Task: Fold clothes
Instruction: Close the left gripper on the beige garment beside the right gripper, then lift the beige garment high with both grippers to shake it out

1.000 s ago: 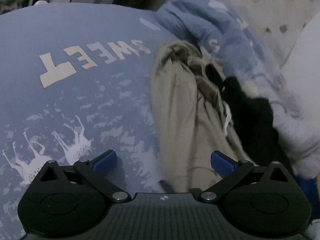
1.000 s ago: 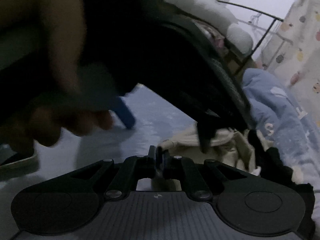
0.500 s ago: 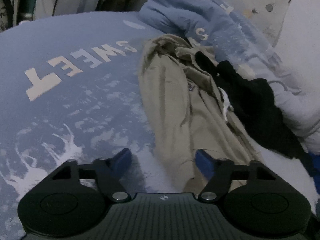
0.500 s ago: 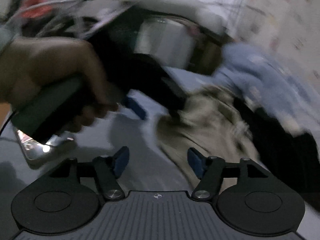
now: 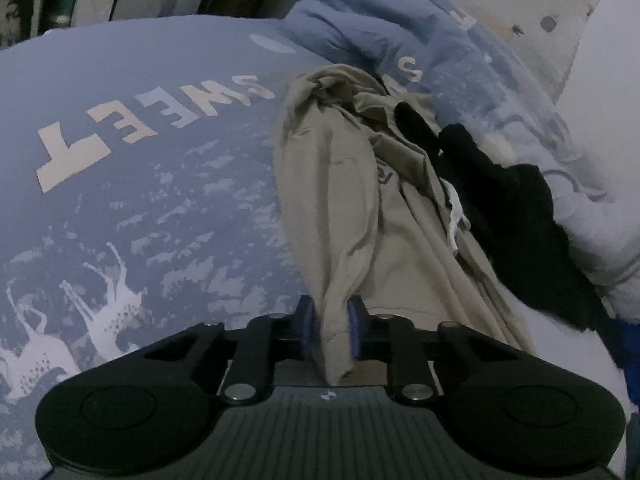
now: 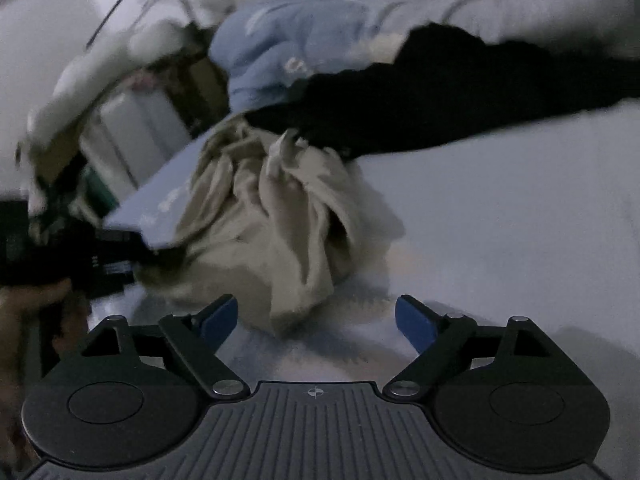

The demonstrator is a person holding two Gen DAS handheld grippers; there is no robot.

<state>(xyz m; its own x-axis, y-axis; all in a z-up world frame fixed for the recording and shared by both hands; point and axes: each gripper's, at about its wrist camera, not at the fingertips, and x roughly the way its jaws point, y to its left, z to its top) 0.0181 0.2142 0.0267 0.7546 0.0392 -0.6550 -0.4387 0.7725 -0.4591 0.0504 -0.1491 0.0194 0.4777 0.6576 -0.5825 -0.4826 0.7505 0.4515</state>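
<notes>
A crumpled beige garment (image 5: 360, 216) lies on a blue bedsheet (image 5: 140, 184) printed with "SWEET" and white deer. My left gripper (image 5: 329, 328) is shut on the near edge of that garment, a fold of beige cloth pinched between its blue pads. A black garment (image 5: 504, 208) lies against the beige one on its right. In the right wrist view the same beige garment (image 6: 288, 216) sits bunched just ahead of my right gripper (image 6: 316, 316), which is open with nothing between its fingers. The black garment (image 6: 440, 100) stretches behind it.
A light blue quilt (image 5: 420, 40) is heaped at the back, and a white pillow or duvet (image 5: 600, 160) rises on the right. A hand (image 6: 28, 312) holding the other gripper's body shows at the left of the right wrist view. Furniture and boxes (image 6: 132, 120) stand beyond the bed edge.
My left gripper closed from wide open onto the beige garment's near edge. My right gripper opened from shut and swung round to face the beige pile.
</notes>
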